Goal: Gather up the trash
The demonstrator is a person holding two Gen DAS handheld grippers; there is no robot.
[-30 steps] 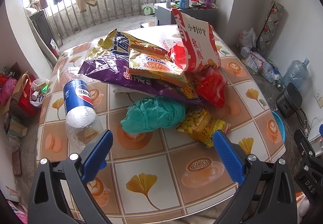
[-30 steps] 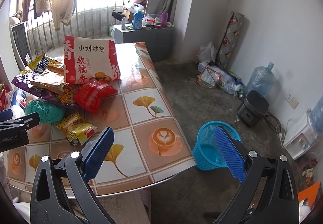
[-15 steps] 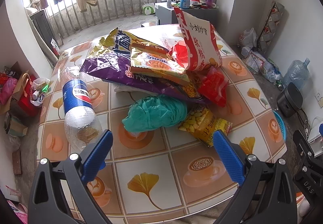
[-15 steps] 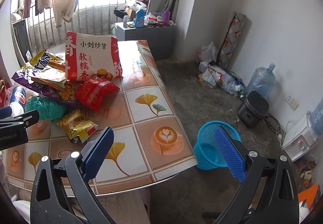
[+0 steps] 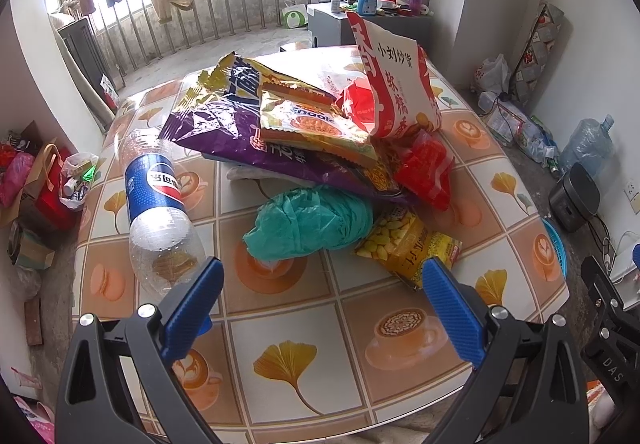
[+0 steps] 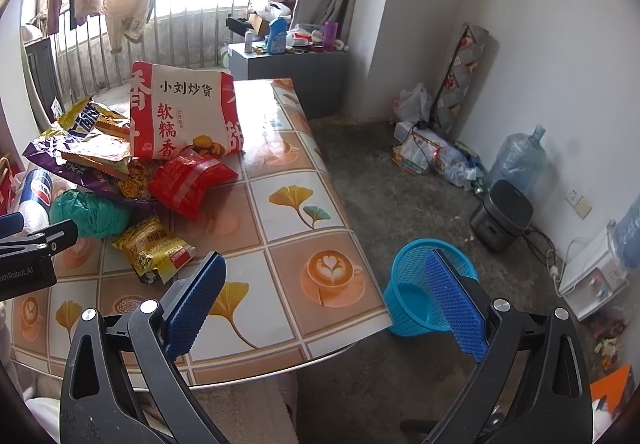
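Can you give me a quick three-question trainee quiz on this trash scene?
1. True or false: the left tongs grip the plastic bottle.
2. Which item lies nearest the table's front edge? A) green bag B) yellow snack packet C) red packet
3. Fill in: the blue basket stands on the ____, beside the table.

Key: 1 false, both tongs are open and empty. 2 B. 3 floor.
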